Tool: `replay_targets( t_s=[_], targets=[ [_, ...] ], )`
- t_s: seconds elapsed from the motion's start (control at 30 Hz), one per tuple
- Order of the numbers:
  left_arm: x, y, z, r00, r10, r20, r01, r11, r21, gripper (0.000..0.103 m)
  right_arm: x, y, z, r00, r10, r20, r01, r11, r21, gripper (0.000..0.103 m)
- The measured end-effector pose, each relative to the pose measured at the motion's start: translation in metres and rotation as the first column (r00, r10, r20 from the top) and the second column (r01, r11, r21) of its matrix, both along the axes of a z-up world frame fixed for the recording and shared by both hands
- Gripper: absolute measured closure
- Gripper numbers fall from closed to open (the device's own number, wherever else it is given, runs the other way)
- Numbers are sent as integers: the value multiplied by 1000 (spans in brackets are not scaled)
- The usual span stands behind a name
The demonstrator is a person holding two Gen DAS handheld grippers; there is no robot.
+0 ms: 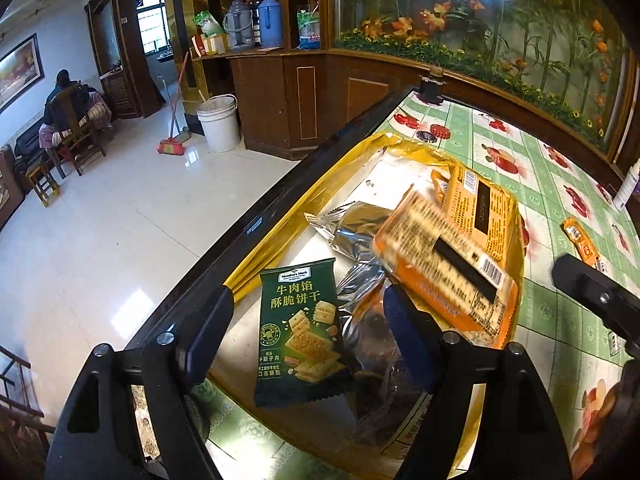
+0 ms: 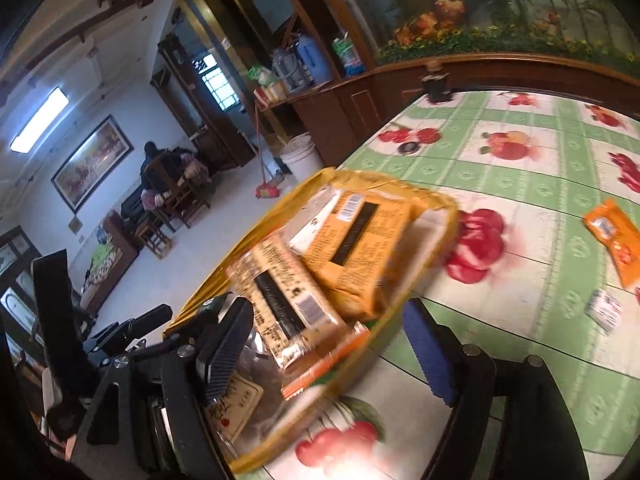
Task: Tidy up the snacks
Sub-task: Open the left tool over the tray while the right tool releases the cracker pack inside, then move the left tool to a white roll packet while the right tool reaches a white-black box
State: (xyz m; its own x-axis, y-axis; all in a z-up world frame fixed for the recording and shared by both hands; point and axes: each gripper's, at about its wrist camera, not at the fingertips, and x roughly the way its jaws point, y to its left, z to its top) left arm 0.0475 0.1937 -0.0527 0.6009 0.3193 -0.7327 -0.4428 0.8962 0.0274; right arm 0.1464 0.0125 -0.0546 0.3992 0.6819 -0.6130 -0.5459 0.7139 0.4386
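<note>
A gold tray (image 1: pixel 256 248) sits at the table's left edge, holding a green cracker packet (image 1: pixel 298 332), silver packets (image 1: pixel 356 224) and two orange snack packs (image 1: pixel 480 208), one of them blurred (image 1: pixel 444 264). My left gripper (image 1: pixel 308 332) is open, its fingers either side of the green packet above the tray. My right gripper (image 2: pixel 332 344) is open over the tray's near end (image 2: pixel 440 200), with the nearer orange pack (image 2: pixel 280 296) between its fingers, not gripped. The second orange pack (image 2: pixel 360 240) lies behind it. The right gripper's body also shows in the left wrist view (image 1: pixel 600 296).
A fruit-patterned green tablecloth (image 2: pixel 520 184) covers the table. An orange sachet (image 2: pixel 612 240) and a small white packet (image 2: pixel 604 308) lie loose on it to the right. A dark jar (image 1: pixel 430 88) stands at the far edge. Left of the table is tiled floor (image 1: pixel 120 220).
</note>
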Motion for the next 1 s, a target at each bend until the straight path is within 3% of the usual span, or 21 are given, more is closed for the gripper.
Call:
replay_targets(
  t_s=[0.17,0.53,1.0],
  targets=[
    [-3,-13,8,1000,-7,12,7,999,32,25,-8,-52,-1,996,-87,-9,87,996,8,21],
    [0,-46,20,997,-73,35,72,997,17,21,-24,-152,-20,963,-262,-60,262,965,-12,20],
    [6,-96,18,983,-182,19,181,983,15,21,-45,-211,-32,928,-369,-51,365,929,-65,18]
  ],
)
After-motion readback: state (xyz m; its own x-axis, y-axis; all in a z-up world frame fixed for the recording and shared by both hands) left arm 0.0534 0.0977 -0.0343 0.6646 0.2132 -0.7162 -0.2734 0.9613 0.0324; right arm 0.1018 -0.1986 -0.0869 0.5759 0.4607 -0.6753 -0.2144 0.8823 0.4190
